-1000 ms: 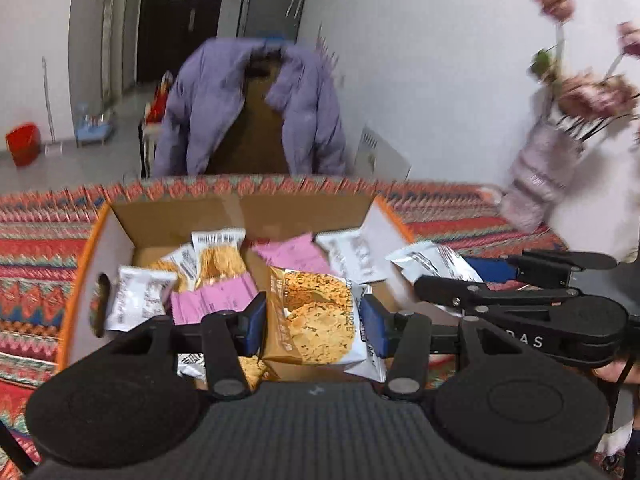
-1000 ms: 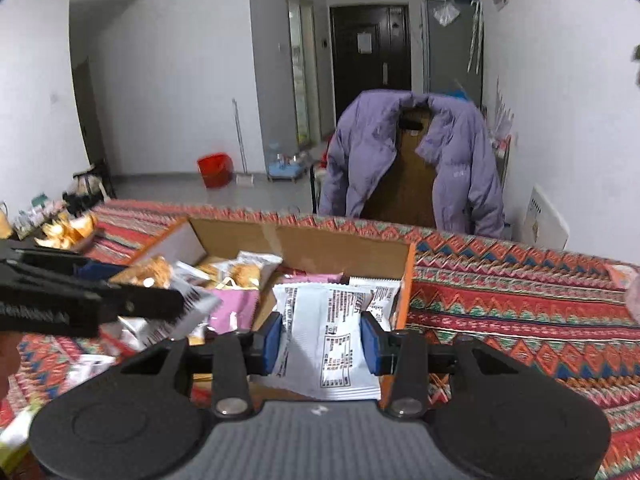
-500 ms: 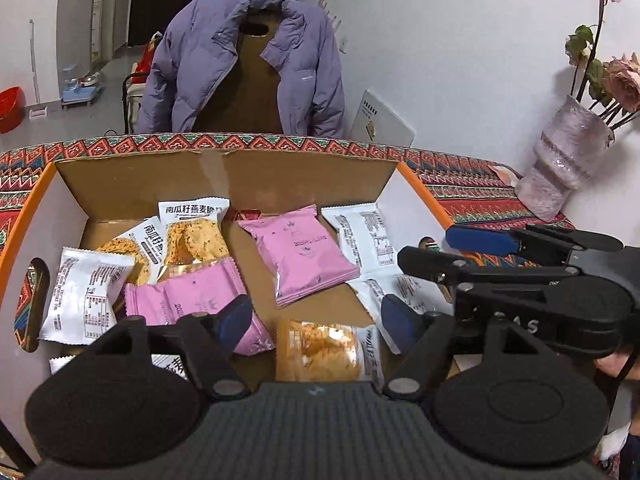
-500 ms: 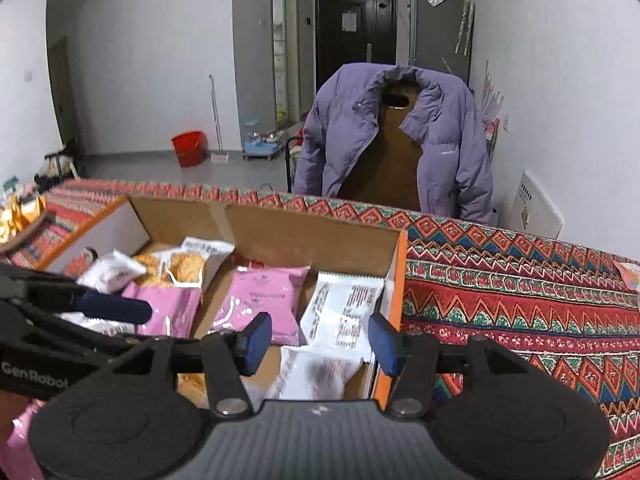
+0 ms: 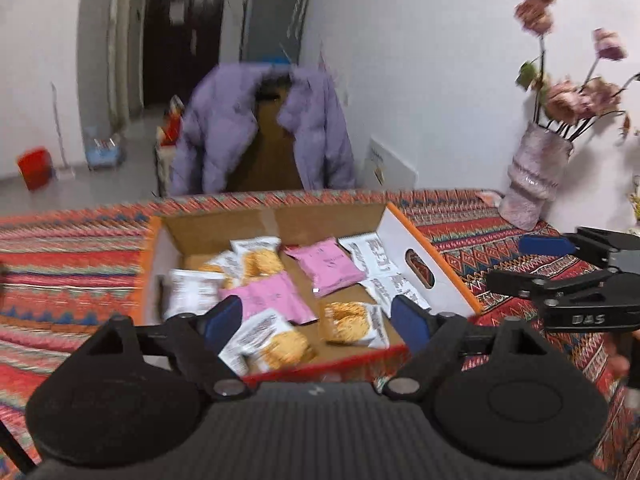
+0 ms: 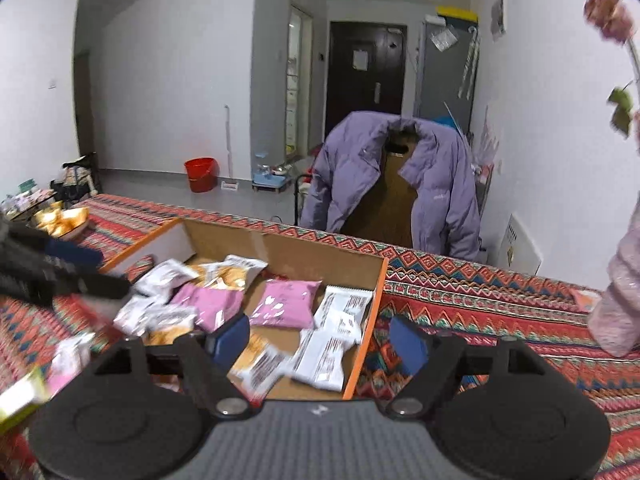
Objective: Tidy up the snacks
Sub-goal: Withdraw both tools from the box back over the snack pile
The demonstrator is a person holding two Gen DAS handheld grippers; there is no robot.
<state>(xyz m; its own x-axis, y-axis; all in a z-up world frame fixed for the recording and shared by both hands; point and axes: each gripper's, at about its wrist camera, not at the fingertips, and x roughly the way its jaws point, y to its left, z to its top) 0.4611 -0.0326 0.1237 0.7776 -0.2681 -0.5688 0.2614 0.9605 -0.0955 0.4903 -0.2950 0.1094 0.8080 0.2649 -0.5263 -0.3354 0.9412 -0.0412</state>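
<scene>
Both claws stood apart with nothing between their pads. Left claw [image 5: 316, 322] had just been opening; its blue pads framed the near end of the cardboard box [image 5: 276, 222] without touching any packet. Right claw [image 6: 318, 338] had likewise just been opening; one pad hung over the box interior, the other over the patterned cloth [image 6: 500, 304] outside the box's orange-edged right wall.

Snack packets lay loose on the box floor. An orange biscuit packet [image 5: 354, 324] lay near the front wall, between the left claw's pads in that view. A second biscuit packet [image 5: 268, 344] lay just beside it, to the left. Two pink packets [image 5: 326, 266] lay toward the middle, apart from each other. White packets [image 6: 336, 334] with printed labels lay against the right wall. Further biscuit and white packets were grouped at the back left; their exact overlap could not be told because of blur.

The box rested on the bench, which the patterned cloth covered. A vase of flowers [image 5: 534, 178] stood on the bench to the right, well apart from the box. A purple jacket [image 6: 400, 184] hung over a chair behind the bench.
</scene>
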